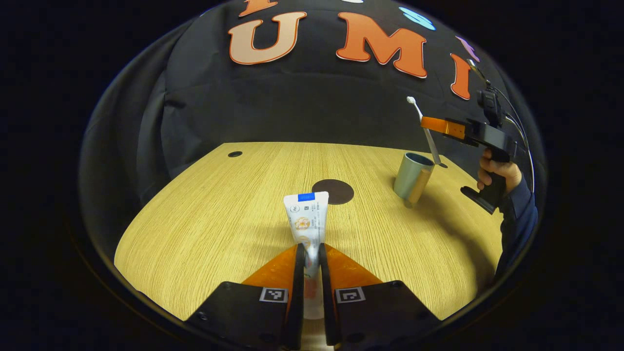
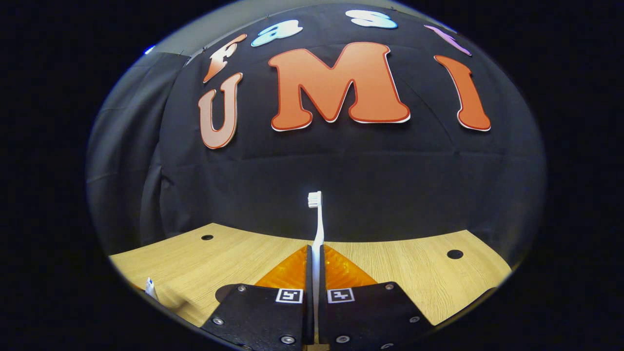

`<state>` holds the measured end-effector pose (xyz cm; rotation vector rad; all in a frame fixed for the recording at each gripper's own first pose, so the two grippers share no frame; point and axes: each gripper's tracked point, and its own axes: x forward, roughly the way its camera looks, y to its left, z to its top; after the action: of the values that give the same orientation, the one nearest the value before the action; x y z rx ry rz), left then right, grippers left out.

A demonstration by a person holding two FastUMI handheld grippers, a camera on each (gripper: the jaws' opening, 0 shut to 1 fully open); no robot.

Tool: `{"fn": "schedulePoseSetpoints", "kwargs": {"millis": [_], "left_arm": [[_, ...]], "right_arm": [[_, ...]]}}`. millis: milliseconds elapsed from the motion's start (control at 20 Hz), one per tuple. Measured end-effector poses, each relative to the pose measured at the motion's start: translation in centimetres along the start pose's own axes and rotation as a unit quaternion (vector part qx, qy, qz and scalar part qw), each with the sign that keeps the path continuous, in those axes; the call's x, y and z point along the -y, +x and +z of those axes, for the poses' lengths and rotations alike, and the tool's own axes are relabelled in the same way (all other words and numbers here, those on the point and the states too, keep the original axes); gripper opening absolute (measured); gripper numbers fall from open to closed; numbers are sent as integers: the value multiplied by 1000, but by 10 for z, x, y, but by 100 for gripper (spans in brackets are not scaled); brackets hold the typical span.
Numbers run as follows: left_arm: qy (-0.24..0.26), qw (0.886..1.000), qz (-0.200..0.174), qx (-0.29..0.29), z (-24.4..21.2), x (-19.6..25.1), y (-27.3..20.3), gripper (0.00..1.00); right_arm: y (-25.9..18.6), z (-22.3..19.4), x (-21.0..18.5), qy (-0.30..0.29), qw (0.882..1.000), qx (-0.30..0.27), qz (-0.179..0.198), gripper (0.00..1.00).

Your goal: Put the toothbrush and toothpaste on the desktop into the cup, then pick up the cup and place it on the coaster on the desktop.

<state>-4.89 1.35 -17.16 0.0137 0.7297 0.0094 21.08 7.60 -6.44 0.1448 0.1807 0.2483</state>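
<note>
Your left tool [image 1: 311, 265] grips the toothpaste [image 1: 308, 219] above the wooden counter [image 1: 204, 234]; farther right, your other tool [image 1: 441, 126] holds the toothbrush [image 1: 425, 127] over the cup [image 1: 412, 175]; a dark coaster [image 1: 333, 191] lies between.

Recording booth, not a lived-in room: black cloth wall [image 2: 341, 185] draped behind a light wood-grain counter [image 1: 219, 219] with round cable holes [image 2: 455, 254]; handheld rig trails cables [image 1: 516, 122].

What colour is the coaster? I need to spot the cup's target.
Dark brown coaster, clearest in the left gripper view.
</note>
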Motion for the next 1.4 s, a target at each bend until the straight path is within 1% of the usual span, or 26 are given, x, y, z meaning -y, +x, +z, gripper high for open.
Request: {"fn": "schedulePoseSetpoints", "kwargs": {"millis": [100,200,250,300,350,450,600,650,700,800,850,900,1000,1100,1150,1200,1250,1300,1350,1400], "left_arm": [[0,1000,2,1,0,-1,-1,21],[4,1000,8,11,5,-3,-3,21],[7,1000,10,17,10,-5,-4,14],[11,1000,11,23,13,-4,-7,10],[11,999,12,32,17,-4,-8,13],[9,1000,8,18,15,2,-18,13],[-5,1000,-9,3,10,4,-15,13],[-4,1000,-8,-6,6,3,-12,13],[-6,1000,-15,-11,3,6,-6,13],[-12,999,-33,-24,0,16,5,21],[-9,999,-38,-30,-1,19,8,28],[-7,999,-42,-34,0,21,13,29],[-2,996,-64,-54,-2,35,17,29],[5,995,-82,-61,1,46,21,53],[6,994,-89,-67,3,52,24,63],[6,992,-98,-76,0,59,26,68],[7,991,-100,-87,-3,61,29,74],[7,991,-95,-92,-5,60,34,77],[8,991,-94,-98,-5,60,37,68],[8,990,-95,-103,-5,61,40,73]], "right_arm": [[10,-3,5,-6,1000,8,-3,4],[19,-11,8,1,1000,7,-1,4],[23,-17,8,8,1000,3,1,4],[25,-23,8,14,1000,-1,4,4],[29,-27,7,16,1000,-3,5,4],[34,-39,11,17,1000,-16,1,4],[37,-46,15,19,1000,-24,-2,4],[39,-49,17,25,999,-31,-2,4],[38,-52,17,32,999,-37,-1,4],[40,-55,18,36,998,-42,0,4],[40,-57,19,33,998,-45,-1,4],[38,-59,19,34,998,-49,-1,4],[39,-64,19,36,998,-58,1,5],[36,-69,19,39,997,-69,1,6],[35,-70,18,42,996,-74,4,7],[34,-72,18,43,996,-78,5,7],[31,-73,18,41,996,-81,6,7],[29,-74,18,41,995,-86,8,8],[27,-74,18,42,995,-88,10,8],[24,-76,17,42,995,-90,12,8]]}}
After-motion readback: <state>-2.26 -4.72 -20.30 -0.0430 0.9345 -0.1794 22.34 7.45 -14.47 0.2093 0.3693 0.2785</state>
